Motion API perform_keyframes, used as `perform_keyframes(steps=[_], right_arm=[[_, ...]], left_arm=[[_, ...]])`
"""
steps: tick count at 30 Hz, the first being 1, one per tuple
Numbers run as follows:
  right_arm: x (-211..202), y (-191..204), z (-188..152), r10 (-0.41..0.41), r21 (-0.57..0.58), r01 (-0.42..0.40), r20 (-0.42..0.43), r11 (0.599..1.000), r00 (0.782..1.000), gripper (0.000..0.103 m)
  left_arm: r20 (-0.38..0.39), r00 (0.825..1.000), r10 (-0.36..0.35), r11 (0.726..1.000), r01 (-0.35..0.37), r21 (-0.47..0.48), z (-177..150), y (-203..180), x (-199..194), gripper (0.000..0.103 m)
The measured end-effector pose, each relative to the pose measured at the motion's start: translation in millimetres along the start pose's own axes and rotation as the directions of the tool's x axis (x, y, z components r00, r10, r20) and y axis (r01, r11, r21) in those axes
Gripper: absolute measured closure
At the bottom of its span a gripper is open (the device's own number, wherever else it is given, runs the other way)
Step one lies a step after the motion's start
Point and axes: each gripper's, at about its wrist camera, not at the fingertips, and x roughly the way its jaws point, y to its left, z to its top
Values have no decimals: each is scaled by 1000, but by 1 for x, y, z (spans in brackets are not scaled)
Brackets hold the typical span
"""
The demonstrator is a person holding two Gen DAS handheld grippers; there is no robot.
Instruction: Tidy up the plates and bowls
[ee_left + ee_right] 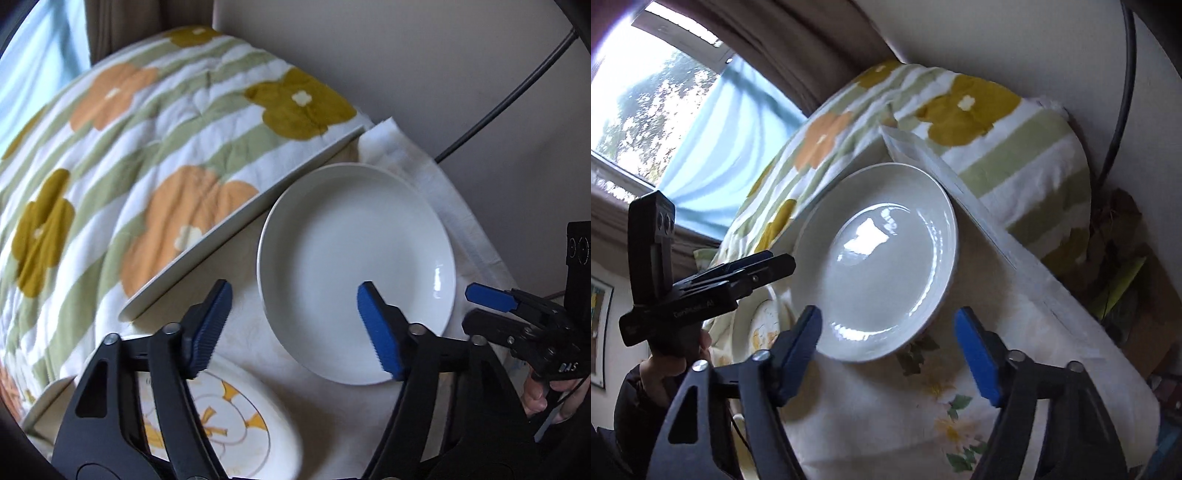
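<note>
A plain white plate lies on the flowered tablecloth. My left gripper hovers over its near left rim with jaws apart; one fingertip is above the plate and the other is over the cloth. Nothing is pressed between them. My right gripper hangs open just short of the plate's near rim. It also shows at the plate's right side as the right gripper. A second plate with yellow flower print lies beside the white one, partly hidden by the left gripper.
A quilt with orange and olive flowers drops off past the table edge. A folded white cloth lies behind the plate near the wall. A black cable runs down the wall. A window is at the far left.
</note>
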Motion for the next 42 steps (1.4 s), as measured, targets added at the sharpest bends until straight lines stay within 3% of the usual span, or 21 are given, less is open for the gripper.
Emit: perform_keyframes(steps=[4,5,9,12,18,32,42], right_arm=[[15,-5,3,-41,47,40,16,998,999,48],[18,-6,4,-47,56,46,19,997,999,51],[23,-10,6,-83,92,79,32,993,996,60],[27,-14,7,-108,117,102,40,988,993,71],[31,-18,9,-145,124,139,46,983,988,88],[26,-8,9,-148,31,146,67,989,987,88],[-20,15,20,-64,-140,74,72,987,995,88]], left_arm=[[-26,999,-37,999,37,4,4,14,20,54],[-30,999,-45,999,45,6,5,16,22,61],[-50,997,-52,998,54,22,7,21,33,79],[-58,998,-36,998,39,44,8,19,39,86],[-48,998,-28,998,30,59,8,19,42,87],[4,999,43,995,-43,95,7,9,24,87],[123,986,116,993,-115,-14,-16,-14,-53,87]])
